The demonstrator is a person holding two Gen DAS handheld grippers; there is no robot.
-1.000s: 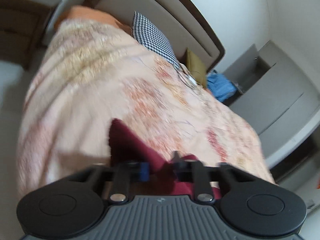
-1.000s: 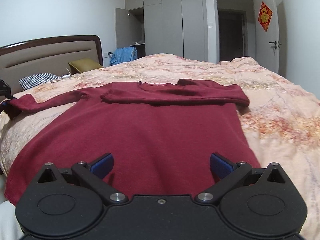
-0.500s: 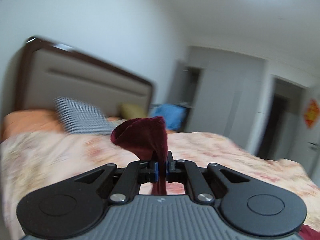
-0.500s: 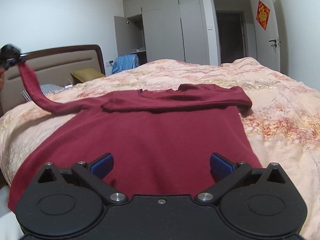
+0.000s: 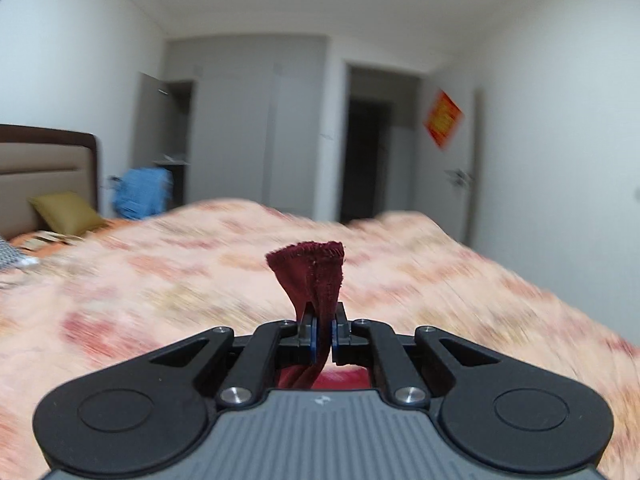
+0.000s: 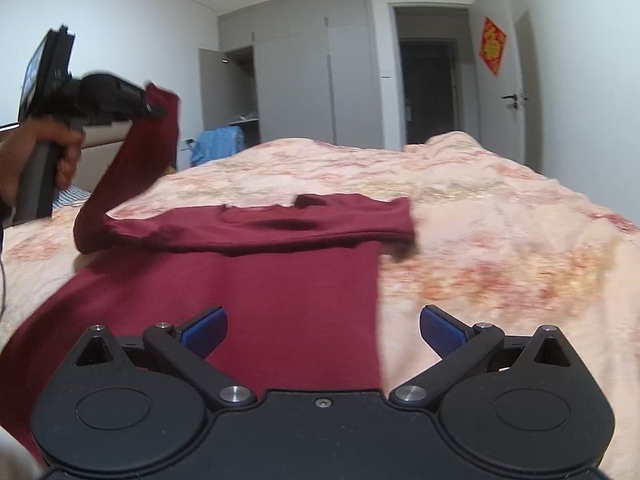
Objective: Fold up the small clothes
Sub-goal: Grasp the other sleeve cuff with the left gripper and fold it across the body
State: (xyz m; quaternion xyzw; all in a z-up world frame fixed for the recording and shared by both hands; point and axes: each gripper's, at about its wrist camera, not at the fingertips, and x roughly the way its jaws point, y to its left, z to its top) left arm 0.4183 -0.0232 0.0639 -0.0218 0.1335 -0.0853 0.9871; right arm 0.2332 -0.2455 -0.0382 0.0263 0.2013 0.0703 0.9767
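A dark red long-sleeved top point(image 6: 280, 292) lies flat on the floral bedspread point(image 6: 500, 240), its right sleeve folded across the chest. My left gripper point(image 5: 323, 340) is shut on the cuff of the left sleeve point(image 5: 316, 276), which sticks up between the blue pads. In the right wrist view that left gripper point(image 6: 150, 110) is held high at the left by a hand point(image 6: 36, 148), the left sleeve point(image 6: 132, 168) hanging from it down to the shoulder. My right gripper point(image 6: 322, 330) is open low over the top's hem, with nothing between its fingers.
The bed's headboard point(image 5: 44, 160) and an olive cushion point(image 5: 66, 214) are at the left. A blue garment point(image 6: 218, 144) hangs by an open grey wardrobe point(image 6: 296, 76) behind the bed. A dark doorway point(image 6: 428, 88) and a white door point(image 6: 508, 96) stand at the back right.
My left gripper closed on the sleeve cuff, rolled upright and lifted it high, swinging rightward over the bed. My right gripper shifted slightly right along the hem, staying open.
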